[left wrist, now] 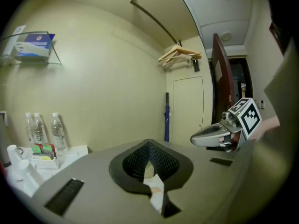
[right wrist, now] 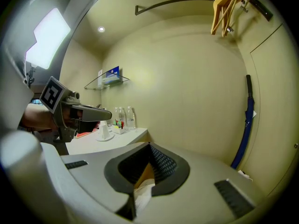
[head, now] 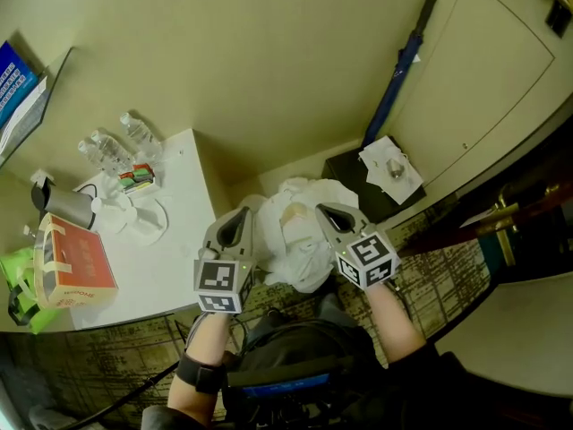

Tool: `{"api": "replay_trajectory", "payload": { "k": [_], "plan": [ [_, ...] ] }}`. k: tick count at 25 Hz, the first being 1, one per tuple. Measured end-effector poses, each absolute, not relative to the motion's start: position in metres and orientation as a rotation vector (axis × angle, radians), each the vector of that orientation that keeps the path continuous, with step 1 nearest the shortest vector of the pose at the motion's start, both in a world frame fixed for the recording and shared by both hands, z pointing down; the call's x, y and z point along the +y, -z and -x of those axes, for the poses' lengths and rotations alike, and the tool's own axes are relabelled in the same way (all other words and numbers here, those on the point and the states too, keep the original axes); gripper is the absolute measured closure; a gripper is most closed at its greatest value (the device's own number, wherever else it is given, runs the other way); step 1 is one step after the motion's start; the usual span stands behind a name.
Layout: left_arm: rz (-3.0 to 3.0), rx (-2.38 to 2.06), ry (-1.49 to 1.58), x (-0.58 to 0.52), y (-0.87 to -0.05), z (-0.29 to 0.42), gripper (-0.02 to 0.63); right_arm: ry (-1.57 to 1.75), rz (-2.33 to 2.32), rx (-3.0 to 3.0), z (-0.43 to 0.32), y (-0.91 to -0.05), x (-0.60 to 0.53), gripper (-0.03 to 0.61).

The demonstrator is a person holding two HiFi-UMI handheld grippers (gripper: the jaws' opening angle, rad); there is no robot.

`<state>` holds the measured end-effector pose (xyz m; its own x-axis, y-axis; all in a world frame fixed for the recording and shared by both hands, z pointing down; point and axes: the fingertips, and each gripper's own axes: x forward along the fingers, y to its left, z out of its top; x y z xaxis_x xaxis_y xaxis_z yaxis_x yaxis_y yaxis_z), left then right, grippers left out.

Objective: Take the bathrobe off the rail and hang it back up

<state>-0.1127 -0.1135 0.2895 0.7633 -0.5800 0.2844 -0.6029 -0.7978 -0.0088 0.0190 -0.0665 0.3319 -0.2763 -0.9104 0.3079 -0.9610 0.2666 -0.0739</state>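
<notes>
The white bathrobe is a bunched bundle held low in front of me, between the two grippers. My left gripper is shut on its left side, and white cloth shows pinched between the jaws. My right gripper is shut on its right side, again with cloth in the jaws. High on the wall runs the dark rail, with wooden hangers at its end. The right gripper view shows that rail and the hangers overhead. Both grippers are far below the rail.
A white counter on my left carries water bottles, a kettle and a red-and-white box. A blue umbrella leans in the corner beside a door. A black stand sits below it. A glass shelf is on the wall.
</notes>
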Motion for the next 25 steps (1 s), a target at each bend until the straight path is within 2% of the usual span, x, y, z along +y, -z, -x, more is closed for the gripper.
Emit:
{"api": "replay_trajectory", "payload": {
  "k": [25],
  "plan": [
    [-2.912,-0.781,-0.448,-0.083,-0.311,0.113,0.612,-0.418,-1.826,-2.168,-0.011,-0.356,-0.013,0.559]
  ]
}}
